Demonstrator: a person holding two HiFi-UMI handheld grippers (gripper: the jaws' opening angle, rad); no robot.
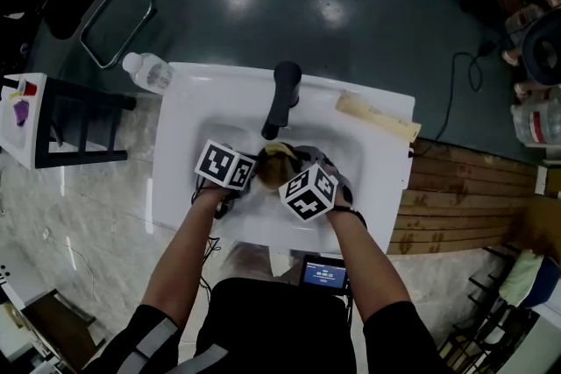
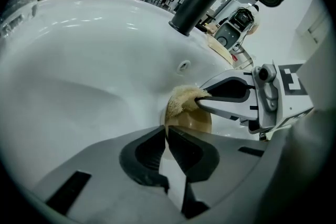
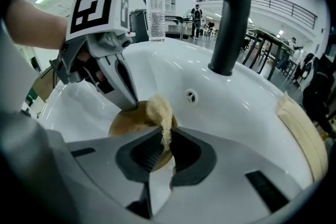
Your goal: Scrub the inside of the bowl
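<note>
A brown bowl [image 2: 192, 122] lies tilted in the white sink [image 1: 189, 144]. My left gripper [image 2: 165, 132] is shut on the bowl's near rim, which shows as a thin edge between the jaws. My right gripper [image 3: 165, 140] is shut on a pale fibrous scrub pad [image 3: 159, 110], and the pad rests inside the bowl [image 3: 126, 122]. In the head view both grippers meet over the basin, the left gripper [image 1: 245, 174] beside the right gripper [image 1: 289, 173]. Most of the bowl [image 1: 278, 158] is hidden beneath them there.
A black faucet [image 1: 282, 96] rises at the back of the basin, its spout over the bowl. A plastic water bottle [image 1: 147, 72] lies at the sink's back left corner. A tan pad [image 1: 377, 116] sits on the right rim. An overflow hole [image 3: 191, 96] is in the basin wall.
</note>
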